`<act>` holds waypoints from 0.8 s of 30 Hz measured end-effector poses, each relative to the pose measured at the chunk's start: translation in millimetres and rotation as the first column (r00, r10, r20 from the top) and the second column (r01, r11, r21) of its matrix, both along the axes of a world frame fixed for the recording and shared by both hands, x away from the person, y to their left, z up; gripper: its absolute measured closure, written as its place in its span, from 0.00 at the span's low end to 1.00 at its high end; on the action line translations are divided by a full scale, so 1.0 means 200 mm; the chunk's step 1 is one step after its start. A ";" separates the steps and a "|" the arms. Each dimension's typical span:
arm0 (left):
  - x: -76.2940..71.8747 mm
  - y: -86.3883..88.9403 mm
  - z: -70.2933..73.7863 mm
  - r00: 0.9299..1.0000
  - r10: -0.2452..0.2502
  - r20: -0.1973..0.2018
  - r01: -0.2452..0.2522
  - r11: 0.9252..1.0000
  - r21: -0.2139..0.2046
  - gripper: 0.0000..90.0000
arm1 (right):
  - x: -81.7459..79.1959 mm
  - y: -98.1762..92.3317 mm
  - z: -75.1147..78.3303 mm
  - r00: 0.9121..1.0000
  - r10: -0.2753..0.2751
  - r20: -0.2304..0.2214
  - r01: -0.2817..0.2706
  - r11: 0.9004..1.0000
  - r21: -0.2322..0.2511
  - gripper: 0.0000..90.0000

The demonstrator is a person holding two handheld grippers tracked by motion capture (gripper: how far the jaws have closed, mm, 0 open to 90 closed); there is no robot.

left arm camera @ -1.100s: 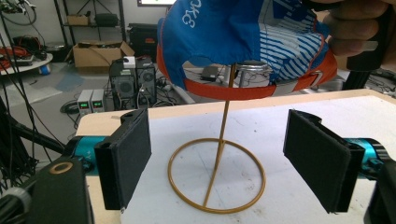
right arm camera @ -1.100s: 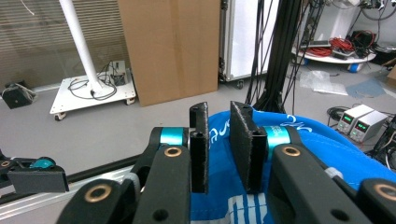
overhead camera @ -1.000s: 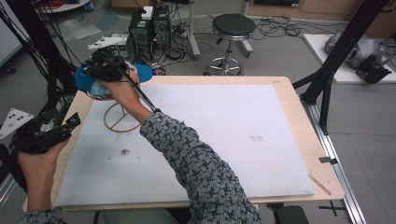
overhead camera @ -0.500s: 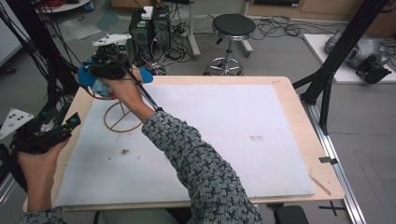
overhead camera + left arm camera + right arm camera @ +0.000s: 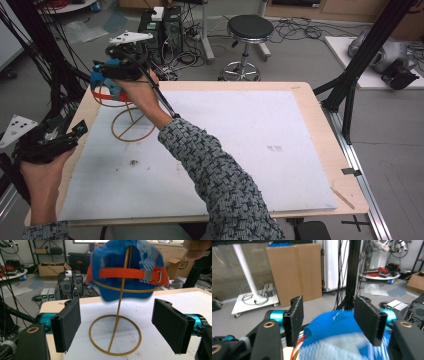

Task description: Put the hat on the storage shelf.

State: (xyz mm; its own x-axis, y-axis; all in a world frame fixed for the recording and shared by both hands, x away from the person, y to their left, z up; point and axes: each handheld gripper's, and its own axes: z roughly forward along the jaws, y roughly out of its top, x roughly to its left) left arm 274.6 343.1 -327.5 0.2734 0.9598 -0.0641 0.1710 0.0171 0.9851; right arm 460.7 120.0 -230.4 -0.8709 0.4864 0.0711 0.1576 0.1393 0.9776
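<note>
A blue cap (image 5: pixel 101 86) with an orange back strap (image 5: pixel 126 273) hangs on top of a gold wire stand (image 5: pixel 131 121) at the table's far left. In the left gripper view the cap (image 5: pixel 150 260) is blurred. My right gripper (image 5: pixel 106 67) hovers just over it; its jaws have just been opening. In the right gripper view the cap's crown (image 5: pixel 332 323) lies low between the spread pads, which do not press on it. My left gripper (image 5: pixel 79 129) rests at the left table edge, open, its jaws (image 5: pixel 116 327) framing the stand's ring base (image 5: pixel 115 335) from a distance.
The white mat (image 5: pixel 250 140) covers most of the wooden table (image 5: pixel 320 130). A small dark speck (image 5: pixel 133 162) lies on the mat. Beyond the far edge stand a stool (image 5: pixel 248 30), computer boxes (image 5: pixel 159 22) and cables. Black frame legs (image 5: pixel 350 75) rise at the right.
The right gripper's jaws have spread apart and the hand has drawn slightly up and away from the cap. The cap stays on the stand. The left hand has not moved.
</note>
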 end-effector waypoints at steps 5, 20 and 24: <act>0.02 -0.01 0.00 1.000 -0.008 0.000 0.008 1.000 0.003 0.26 | 0.01 -0.10 0.03 1.000 -0.022 0.005 0.022 0.999 0.024 0.40; 0.06 -0.05 0.00 1.000 -0.022 0.000 0.022 1.000 0.013 0.26 | 0.08 -0.63 0.11 0.983 -0.184 0.022 0.181 0.978 0.106 0.28; 0.08 -0.07 -0.01 1.000 -0.030 -0.003 0.030 0.999 0.013 0.26 | 0.09 -0.76 0.12 0.973 -0.231 0.027 0.226 0.967 0.116 0.27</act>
